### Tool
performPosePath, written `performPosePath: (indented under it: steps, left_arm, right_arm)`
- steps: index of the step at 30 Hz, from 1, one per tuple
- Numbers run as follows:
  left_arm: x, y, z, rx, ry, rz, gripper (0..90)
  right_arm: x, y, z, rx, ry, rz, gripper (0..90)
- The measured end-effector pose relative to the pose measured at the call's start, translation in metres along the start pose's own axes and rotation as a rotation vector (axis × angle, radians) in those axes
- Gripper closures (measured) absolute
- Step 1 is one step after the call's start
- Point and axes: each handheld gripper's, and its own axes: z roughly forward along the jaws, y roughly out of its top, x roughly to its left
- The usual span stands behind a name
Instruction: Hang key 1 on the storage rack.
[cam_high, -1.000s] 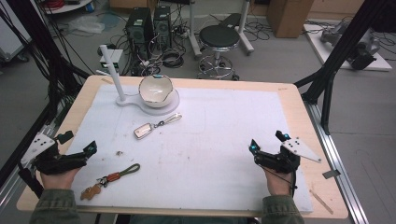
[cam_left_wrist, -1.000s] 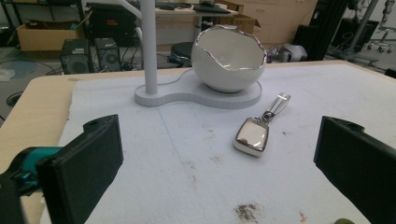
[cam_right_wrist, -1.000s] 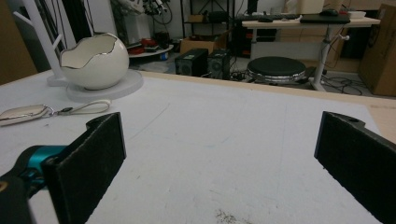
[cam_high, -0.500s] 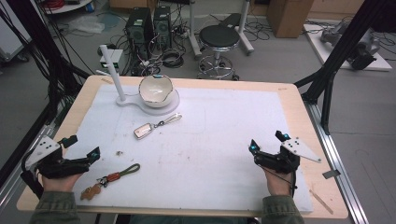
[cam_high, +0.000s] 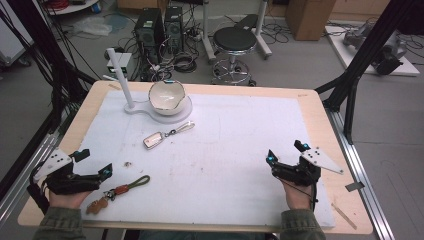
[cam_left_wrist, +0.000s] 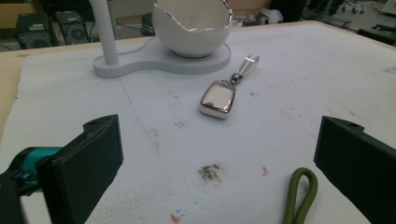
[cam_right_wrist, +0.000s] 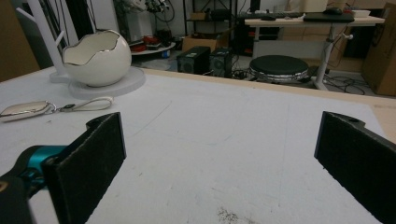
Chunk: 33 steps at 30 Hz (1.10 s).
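A white eggshell-shaped bowl (cam_high: 167, 96) (cam_left_wrist: 192, 28) (cam_right_wrist: 96, 57) sits on a white stand at the table's far left. Just in front of it lies a silver key fob (cam_high: 152, 140) (cam_left_wrist: 217, 99) (cam_right_wrist: 25, 108) with a short strap. An olive lanyard (cam_high: 127, 186) (cam_left_wrist: 301, 196) with a brown tag (cam_high: 97, 204) lies near the front left. My left gripper (cam_high: 94, 162) (cam_left_wrist: 219, 126) is open, low over the mat just left of the lanyard, and holds nothing. My right gripper (cam_high: 284, 151) (cam_right_wrist: 219, 119) is open near the front right, nothing between its jaws.
The white mat (cam_high: 225, 140) covers most of the wooden table. A white post (cam_high: 120, 75) rises from the stand's left end. A small dark speck (cam_high: 128, 163) lies by the left gripper. A stool (cam_high: 235, 40) and computers stand beyond the far edge.
My left gripper has drifted a little toward the near edge and to the right, closer to the lanyard. The right gripper has stayed put.
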Motion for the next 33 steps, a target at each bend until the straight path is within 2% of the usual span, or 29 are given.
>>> performPosePath:
  steps: [12, 21, 24, 33]
  left_arm:
    - [-0.013, -0.004, 0.007, 0.077, -0.078, 0.054, 1.8]
    - [-0.016, -0.007, 0.010, 0.113, -0.110, 0.061, 1.8]
    - [-0.019, -0.008, 0.012, 0.153, -0.149, 0.077, 2.5]
    - [-0.027, -0.011, 0.018, 0.226, -0.198, 0.113, 3.4]
  right_arm:
    - [0.002, -0.001, 0.002, 0.019, 0.009, -0.017, 0.9]
    - [0.002, -0.001, 0.002, 0.020, 0.002, -0.016, 0.9]
    - [0.001, -0.001, 0.002, 0.018, 0.000, -0.022, 0.9]
    - [0.001, -0.001, 0.002, 0.015, -0.004, -0.019, 0.9]
